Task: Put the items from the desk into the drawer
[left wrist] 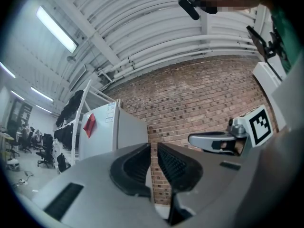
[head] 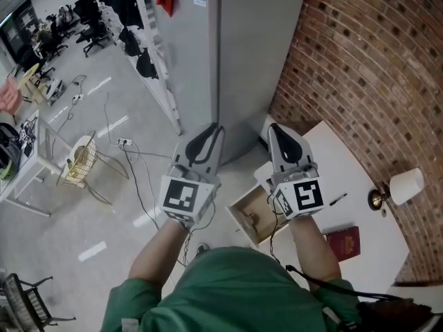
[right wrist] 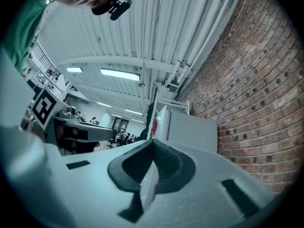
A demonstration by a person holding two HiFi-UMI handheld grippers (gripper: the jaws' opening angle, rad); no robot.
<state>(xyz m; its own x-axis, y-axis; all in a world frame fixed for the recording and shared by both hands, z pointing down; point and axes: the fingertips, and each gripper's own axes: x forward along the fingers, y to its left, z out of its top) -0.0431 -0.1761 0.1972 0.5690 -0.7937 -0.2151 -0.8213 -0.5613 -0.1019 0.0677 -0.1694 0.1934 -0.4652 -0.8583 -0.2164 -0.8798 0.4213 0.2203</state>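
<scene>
Both grippers are held up at chest height, away from the desk. My left gripper (head: 211,131) (left wrist: 153,160) is shut, with only a thin slit between its black pads and nothing in them. My right gripper (head: 277,131) (right wrist: 152,160) is shut and holds nothing that I can see. Below them a wooden drawer (head: 235,209) stands pulled open from the white desk (head: 325,151), with a small object (head: 252,219) inside. A dark red book (head: 344,243) and a black pen (head: 338,200) lie on the desk. Each gripper view points up at the ceiling and wall.
A table lamp (head: 405,185) stands at the desk's right edge by the curved brick wall (head: 374,61). A tall grey cabinet (head: 256,47) rises behind the desk. Cables and a power strip (head: 124,142) lie on the floor, left of them a wire chair (head: 79,161).
</scene>
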